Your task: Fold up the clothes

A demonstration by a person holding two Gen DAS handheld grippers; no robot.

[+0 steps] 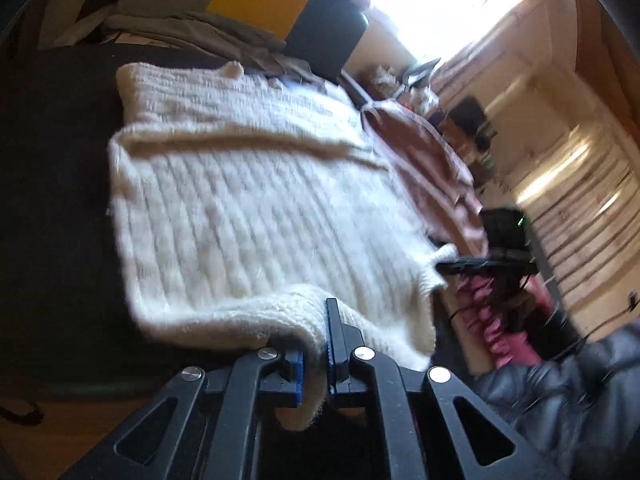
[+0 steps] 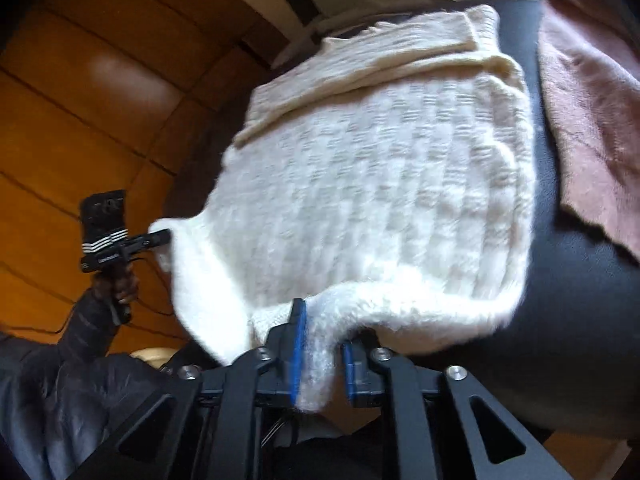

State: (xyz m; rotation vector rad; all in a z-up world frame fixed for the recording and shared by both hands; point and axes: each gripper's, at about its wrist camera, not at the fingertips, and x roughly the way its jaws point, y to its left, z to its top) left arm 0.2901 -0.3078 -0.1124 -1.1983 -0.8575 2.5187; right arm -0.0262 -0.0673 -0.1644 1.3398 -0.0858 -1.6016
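One cream knitted sweater (image 1: 256,200) lies spread on a single dark bench (image 1: 52,200), with one pink garment (image 1: 424,152) beside it and one grey cloth (image 1: 192,32) bunched at the far end. Two tools are at work: the left tool (image 1: 314,354) and the right tool (image 2: 322,360), each with two blue-padded fingers (image 2: 298,352). One hand (image 2: 116,284) in a dark quilted sleeve (image 2: 60,380) is in sight.
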